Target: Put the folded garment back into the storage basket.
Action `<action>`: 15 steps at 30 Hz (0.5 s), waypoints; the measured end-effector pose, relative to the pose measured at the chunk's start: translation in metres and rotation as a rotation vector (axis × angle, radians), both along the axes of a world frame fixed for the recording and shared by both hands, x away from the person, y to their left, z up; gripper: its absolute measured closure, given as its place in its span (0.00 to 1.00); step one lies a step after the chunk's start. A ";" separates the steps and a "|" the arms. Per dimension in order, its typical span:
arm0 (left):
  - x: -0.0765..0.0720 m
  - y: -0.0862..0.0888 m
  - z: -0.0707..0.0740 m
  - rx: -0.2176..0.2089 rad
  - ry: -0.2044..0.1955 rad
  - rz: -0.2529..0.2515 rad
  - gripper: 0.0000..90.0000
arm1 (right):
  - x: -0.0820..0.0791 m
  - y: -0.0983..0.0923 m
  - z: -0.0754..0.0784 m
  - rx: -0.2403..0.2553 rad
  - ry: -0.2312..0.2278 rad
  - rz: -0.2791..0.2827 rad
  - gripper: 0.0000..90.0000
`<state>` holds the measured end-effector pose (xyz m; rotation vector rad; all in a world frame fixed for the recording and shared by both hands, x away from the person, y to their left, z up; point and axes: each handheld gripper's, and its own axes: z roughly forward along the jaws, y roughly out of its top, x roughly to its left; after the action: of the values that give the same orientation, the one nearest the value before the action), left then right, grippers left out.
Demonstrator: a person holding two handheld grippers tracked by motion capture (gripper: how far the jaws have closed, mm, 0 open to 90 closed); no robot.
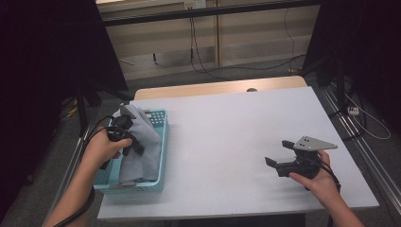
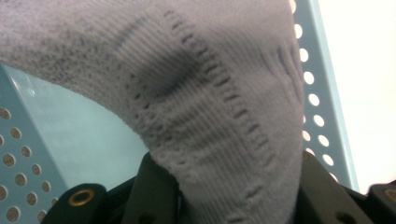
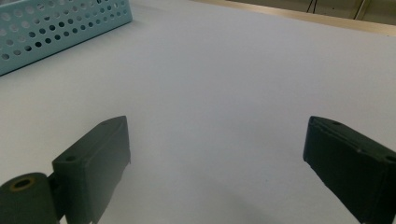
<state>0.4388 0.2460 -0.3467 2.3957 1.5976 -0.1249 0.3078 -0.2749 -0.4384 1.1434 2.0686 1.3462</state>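
one grey knitted cloth [image 1: 142, 146], one basket [image 1: 161, 142] (perforated, light blue), two hand-held grippers.

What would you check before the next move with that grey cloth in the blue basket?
1. Left gripper closed on the cloth: ok, the knit is bunched between its jaws.
2. Cloth over the basket: ok, it drapes inside.
3. Cloth free of the basket's holes: cannot tell.
4. Right gripper free: ok, jaws wide apart, nothing between them.
5. Table bare between basket and right gripper: ok.
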 end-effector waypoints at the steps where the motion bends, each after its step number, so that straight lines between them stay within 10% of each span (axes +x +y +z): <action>1: -0.001 0.000 0.000 -0.003 -0.003 0.007 0.77 | 0.000 0.000 0.000 -0.001 -0.003 0.000 0.08; 15: -0.001 0.002 -0.005 -0.003 -0.001 0.003 0.73 | 0.000 0.000 0.000 -0.001 0.003 0.001 0.08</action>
<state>0.4375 0.2481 -0.3518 2.3905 1.5999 -0.1255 0.3081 -0.2745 -0.4387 1.1448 2.0712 1.3450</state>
